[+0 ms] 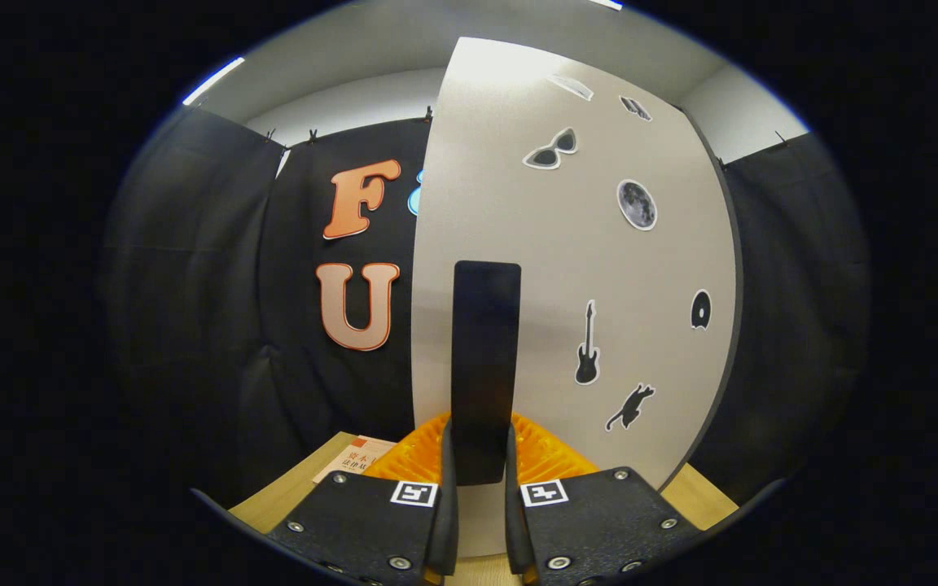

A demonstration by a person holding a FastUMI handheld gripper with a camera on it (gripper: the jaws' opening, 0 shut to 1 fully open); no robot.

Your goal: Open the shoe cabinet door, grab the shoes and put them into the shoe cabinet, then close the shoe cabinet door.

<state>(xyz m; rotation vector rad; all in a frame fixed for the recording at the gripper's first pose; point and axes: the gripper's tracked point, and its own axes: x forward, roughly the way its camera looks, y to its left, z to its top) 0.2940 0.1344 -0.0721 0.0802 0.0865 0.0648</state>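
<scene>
Gripper [481,488] at 6 o'clock, fingers nearly closed, one on each side of the tall black rectangular handle [484,366]. Both finger edges sit against the handle's lower end, so the claw appears clamped on it (contact on the inner faces is partly hidden by the handle itself).

The handle stands upright on the pale grey flat cabinet door [575,268], which rises from the fingers toward 12 o'clock. Door carries several small stickers: sunglasses [551,150] at about 1 o'clock, a round moon [637,204] to the right of it, a black guitar [587,346] at 3 o'clock of the handle, a leaping cat [630,407] below that, a small dark disc [700,310] near the door's right edge.

Orange ribbed surfaces [550,456] flank the handle base just ahead of the fingers. At 8 o'clock, a light wooden floor [290,488] with a printed white-and-orange card [357,456] lying on it. Shoes: cannot tell where.
</scene>
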